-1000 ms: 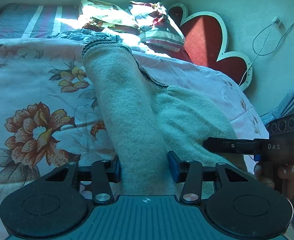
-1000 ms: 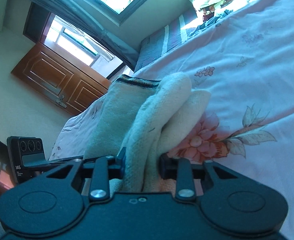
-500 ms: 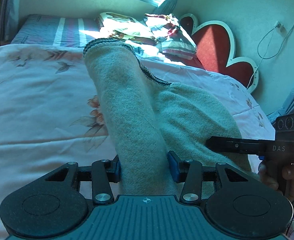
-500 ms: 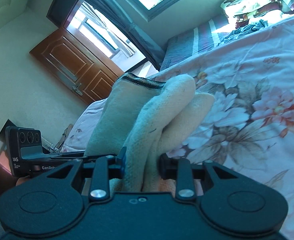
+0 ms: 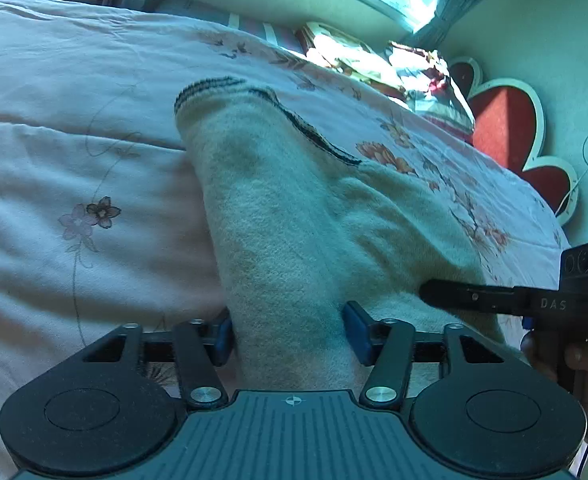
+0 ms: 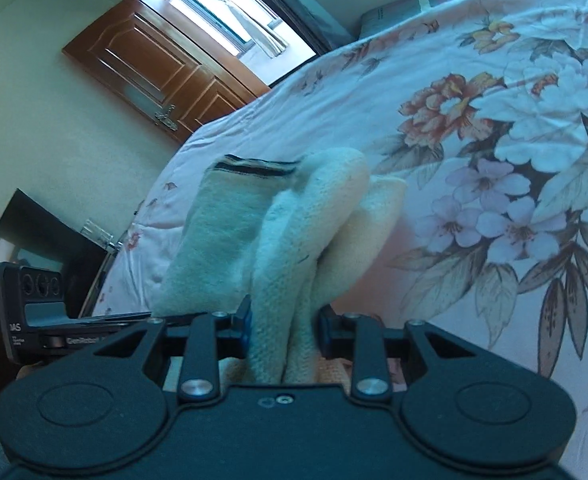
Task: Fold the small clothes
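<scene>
I see no box or basket here, only the bed [image 5: 74, 152] under its flowered cover. My left hand-held gripper [image 5: 290, 336] has its blue pads pressed in on a thick fold of the pale fuzzy garment [image 5: 278, 216], so it is clamped on the cloth. My right hand-held gripper [image 6: 284, 326] is likewise closed tight on a bunched end of the garment [image 6: 294, 248]. The garment is held just above the bed cover, well in from the bed's edges. In the left view its long axis runs straight away from the gripper, ending in a dark-striped hem [image 5: 210, 86] that points toward the head of the bed, where pillows [image 5: 425, 80] lie beside a red heart-shaped cushion [image 5: 505, 120].
</scene>
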`<state>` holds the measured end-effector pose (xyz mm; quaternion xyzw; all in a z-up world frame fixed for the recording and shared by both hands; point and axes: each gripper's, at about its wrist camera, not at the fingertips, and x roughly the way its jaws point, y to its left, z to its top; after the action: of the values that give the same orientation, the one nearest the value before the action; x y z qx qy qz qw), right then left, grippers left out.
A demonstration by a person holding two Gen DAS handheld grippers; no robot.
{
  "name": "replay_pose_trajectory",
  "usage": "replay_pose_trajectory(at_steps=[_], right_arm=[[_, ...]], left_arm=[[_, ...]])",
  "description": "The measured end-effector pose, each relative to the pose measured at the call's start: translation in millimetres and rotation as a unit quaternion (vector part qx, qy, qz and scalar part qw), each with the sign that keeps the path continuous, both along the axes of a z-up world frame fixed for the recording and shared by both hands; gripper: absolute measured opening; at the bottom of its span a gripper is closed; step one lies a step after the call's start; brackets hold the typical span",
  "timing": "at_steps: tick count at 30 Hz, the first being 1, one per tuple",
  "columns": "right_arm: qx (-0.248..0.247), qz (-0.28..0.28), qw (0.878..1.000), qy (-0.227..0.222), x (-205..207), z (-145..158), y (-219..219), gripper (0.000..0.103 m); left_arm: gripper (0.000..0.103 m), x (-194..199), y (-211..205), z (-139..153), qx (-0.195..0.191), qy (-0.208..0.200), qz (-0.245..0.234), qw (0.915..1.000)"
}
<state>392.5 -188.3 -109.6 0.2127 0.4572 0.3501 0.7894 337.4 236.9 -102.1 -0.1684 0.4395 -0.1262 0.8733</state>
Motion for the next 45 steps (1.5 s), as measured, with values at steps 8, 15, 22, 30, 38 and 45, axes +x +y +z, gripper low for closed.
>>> replay_pose_trajectory(at_steps=[8, 15, 22, 30, 38, 45], right_arm=[[0.031, -0.017, 0.999, 0.030, -2, -21, -20, 0.031], [0.009, -0.068, 0.997, -0.040, -24, 23, -53, 0.036], [-0.041, 0.045, 0.986, -0.153, -75, 66, -22, 0.028], [-0.169, 0.103, 0.958, -0.209, -107, 31, 2, 0.026], [-0.178, 0.047, 0.963, -0.198, -119, 36, -1, 0.040], [-0.194, -0.016, 0.960, -0.202, -159, 70, -25, 0.054]], left_arm=[[0.094, -12, 5, -7, 0.034, -0.028, 0.036, 0.9984], [0.090, -55, 5, 40, 0.044, -0.119, 0.056, 0.9904], [0.084, -73, -55, 49, 0.090, -0.151, -0.044, 0.9834], [0.085, -92, -69, 21, 0.123, -0.136, -0.060, 0.9812], [0.085, -119, -87, 25, 0.194, -0.157, -0.031, 0.9679], [0.087, -158, -95, 41, 0.197, -0.155, -0.009, 0.9681]])
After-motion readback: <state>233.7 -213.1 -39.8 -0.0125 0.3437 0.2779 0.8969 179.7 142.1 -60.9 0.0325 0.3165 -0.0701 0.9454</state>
